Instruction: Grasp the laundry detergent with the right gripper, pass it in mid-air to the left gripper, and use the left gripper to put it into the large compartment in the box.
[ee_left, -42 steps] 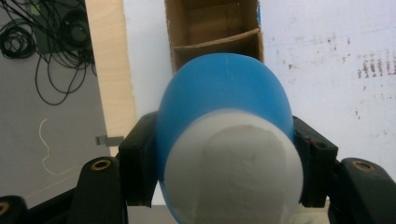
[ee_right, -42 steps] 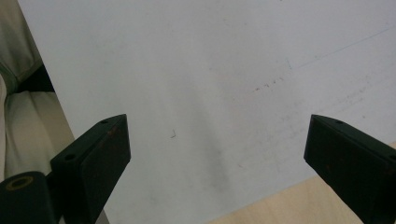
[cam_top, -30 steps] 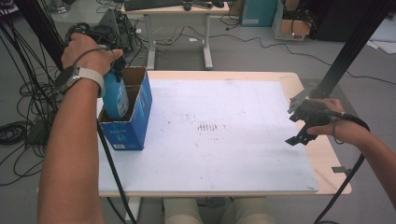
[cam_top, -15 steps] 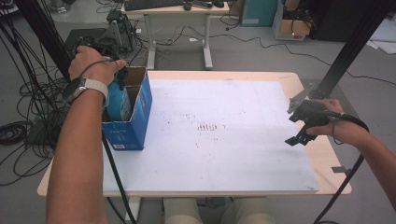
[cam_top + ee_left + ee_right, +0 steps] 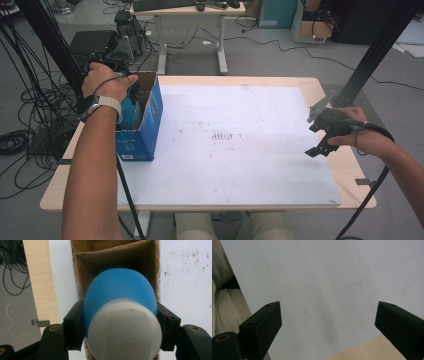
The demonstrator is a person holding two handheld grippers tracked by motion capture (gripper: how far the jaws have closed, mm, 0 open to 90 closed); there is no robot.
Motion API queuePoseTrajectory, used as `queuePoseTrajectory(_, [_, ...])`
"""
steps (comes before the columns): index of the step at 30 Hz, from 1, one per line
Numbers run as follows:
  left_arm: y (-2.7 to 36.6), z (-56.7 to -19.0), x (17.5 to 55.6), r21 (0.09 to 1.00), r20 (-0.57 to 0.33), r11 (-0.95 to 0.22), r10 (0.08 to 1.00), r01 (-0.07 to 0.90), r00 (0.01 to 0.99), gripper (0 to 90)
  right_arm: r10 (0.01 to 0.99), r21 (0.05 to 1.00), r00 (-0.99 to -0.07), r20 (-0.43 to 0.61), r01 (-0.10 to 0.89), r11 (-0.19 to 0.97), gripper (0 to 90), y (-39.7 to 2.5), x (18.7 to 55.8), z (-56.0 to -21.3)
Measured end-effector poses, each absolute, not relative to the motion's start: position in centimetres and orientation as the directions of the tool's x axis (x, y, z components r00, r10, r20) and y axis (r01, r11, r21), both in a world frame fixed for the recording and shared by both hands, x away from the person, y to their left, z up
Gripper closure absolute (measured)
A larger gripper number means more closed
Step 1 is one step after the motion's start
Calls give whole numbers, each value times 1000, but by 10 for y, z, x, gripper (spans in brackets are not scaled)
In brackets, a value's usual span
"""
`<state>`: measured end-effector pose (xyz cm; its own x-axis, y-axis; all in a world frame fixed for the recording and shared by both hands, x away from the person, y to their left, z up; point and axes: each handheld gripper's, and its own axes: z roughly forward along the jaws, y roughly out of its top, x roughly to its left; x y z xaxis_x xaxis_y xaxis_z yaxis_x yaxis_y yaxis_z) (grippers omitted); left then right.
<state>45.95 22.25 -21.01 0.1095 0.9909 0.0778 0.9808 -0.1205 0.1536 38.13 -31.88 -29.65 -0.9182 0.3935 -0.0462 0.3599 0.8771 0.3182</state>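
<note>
Blue bottle [image 5: 120, 290] clamped in left gripper [image 5: 120, 325] fingers above the box [image 5: 145, 125]; right gripper [image 5: 329, 322] fingers spread wide.

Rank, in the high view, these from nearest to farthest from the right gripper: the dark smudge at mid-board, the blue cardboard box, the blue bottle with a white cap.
1. Dark smudge, mid-board.
2. Blue cardboard box, left edge.
3. Blue bottle with a white cap, inside the box, farthest from the right gripper.

bottle [image 5: 131, 111] lower body: hidden in box [image 5: 145, 130] | cap [image 5: 125, 332]: cut off
</note>
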Motion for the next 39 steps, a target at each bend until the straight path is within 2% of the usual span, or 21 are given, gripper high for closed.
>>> queuePoseTrajectory(25, [223,-259,458,153,69,-89,994,984,79,376,409,326,-912,-40,375,868,72,-322,380,-297])
queuePoseTrajectory(39, [221,-263,461,158,76,-89,994,983,77,374,415,332,-909,-36,381,863,72,-326,380,-299])
